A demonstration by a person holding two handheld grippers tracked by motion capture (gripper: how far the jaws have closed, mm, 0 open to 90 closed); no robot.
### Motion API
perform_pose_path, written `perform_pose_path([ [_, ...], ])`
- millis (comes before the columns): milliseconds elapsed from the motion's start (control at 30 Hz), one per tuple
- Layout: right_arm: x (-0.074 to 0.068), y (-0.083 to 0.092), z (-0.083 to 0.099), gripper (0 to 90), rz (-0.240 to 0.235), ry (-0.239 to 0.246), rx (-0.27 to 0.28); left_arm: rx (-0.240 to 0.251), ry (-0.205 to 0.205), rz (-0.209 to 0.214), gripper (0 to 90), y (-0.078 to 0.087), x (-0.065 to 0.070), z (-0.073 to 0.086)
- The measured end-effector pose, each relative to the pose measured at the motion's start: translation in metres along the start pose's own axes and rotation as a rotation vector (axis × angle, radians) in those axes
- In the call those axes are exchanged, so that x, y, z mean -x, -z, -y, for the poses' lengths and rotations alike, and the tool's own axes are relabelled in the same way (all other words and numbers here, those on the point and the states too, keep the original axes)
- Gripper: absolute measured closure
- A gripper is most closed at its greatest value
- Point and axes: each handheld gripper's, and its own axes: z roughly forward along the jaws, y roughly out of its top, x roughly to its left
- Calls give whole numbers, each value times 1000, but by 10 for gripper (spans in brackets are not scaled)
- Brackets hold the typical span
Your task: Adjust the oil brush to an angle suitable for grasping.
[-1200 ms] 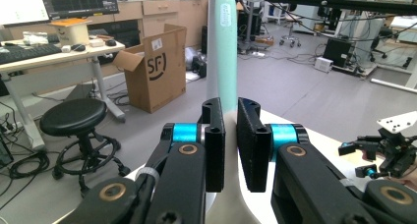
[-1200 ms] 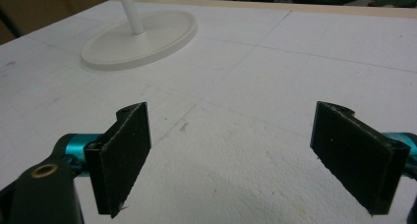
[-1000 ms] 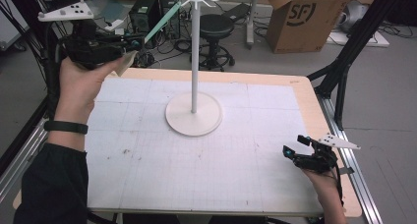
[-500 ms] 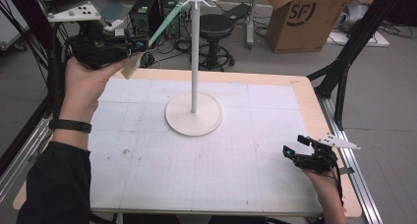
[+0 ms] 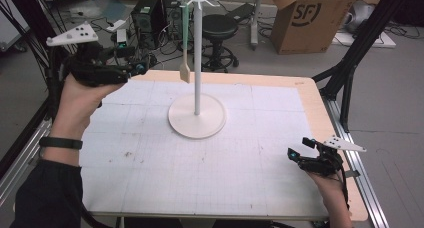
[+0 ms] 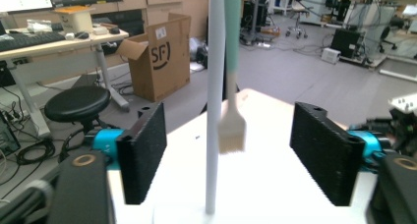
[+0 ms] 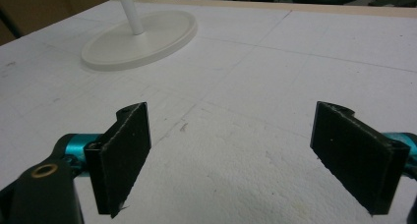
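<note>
A white stand [image 5: 198, 63] with a round base [image 5: 196, 119] rises from the middle of the table, with small hooks at its top. A brush [image 5: 185, 38] with a green handle and pale head hangs straight down from one hook, just left of the pole. My left gripper [image 5: 142, 65] hovers at the table's far left, pointing at the stand; its jaws have just been opening and nothing is between them. Its own view shows the brush [image 6: 231, 130] and pole [image 6: 215, 86] beyond the open left gripper [image 6: 228, 155]. My right gripper [image 5: 299, 148] rests low at the front right, open [image 7: 231, 155] and empty.
The white gridded table [image 5: 150, 158] has a wooden rim. Behind it stand a cardboard box [image 5: 310, 18], a black stool [image 5: 222, 25] and a computer tower [image 5: 147, 13]. A black frame leg [image 5: 350, 73] rises beside the right edge.
The brush was tilted, its head held in my left gripper; now it hangs straight from the hook. The left gripper has let go, opened and sunk a little. The right gripper stayed still.
</note>
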Motion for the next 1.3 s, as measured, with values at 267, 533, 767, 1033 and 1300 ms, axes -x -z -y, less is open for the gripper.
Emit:
perform_pose_path([
  [267,-1,0,0,145,0,0,-6,-18,-33,22,282,11,14,47],
  [533,-1,-1,1,145,2,4,-15,1,-4,48,265,23,23,110],
  [767,-1,-2,2,145,5,7,-21,4,54,52,239,32,17,154],
  [1033,-1,-3,3,145,5,10,-24,-4,81,49,213,32,16,184],
  [1300,-2,-4,4,145,9,6,-31,6,112,35,206,33,16,210],
])
